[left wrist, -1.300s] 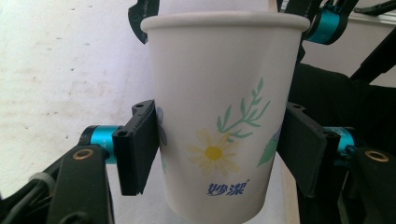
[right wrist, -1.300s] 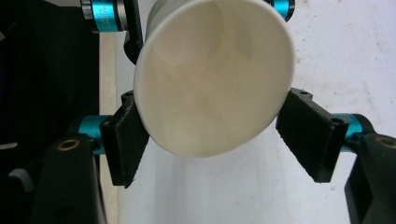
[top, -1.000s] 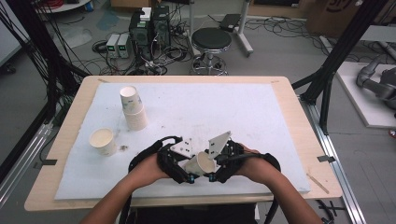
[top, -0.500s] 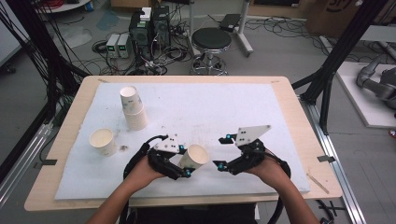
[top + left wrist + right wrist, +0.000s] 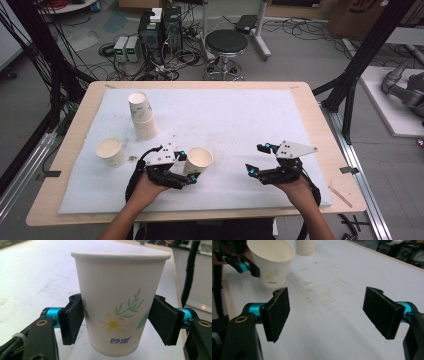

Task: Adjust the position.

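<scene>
The left gripper has a paper cup between its two fingers, near the front edge of the desk and a little left of the middle. In the left gripper view the cup stands upright, with its open mouth up; it is white and carries a printed daisy, a green sprig and some blue characters near the base. The left finger lies against the wall of the cup about halfway up its height. The right finger also meets the wall, at its upper inner edge (lower down a thin gap appears between pad and cup). These fingers have just been opening a little, but they are clamped on the cup in this moment. I cannot tell if the base of the cup touches the white mat that covers the desk.

The right gripper is well apart from the cup, to the right side of the desk. Its fingers stand wide apart with only bare mat between them, and they have just been opening too. In the right gripper view, the held cup appears at the upper left.

Farther to the left on the mat, a single paper cup stands upright. Behind it is a stack of cups, mouth down, with one upright cup on top.
</scene>
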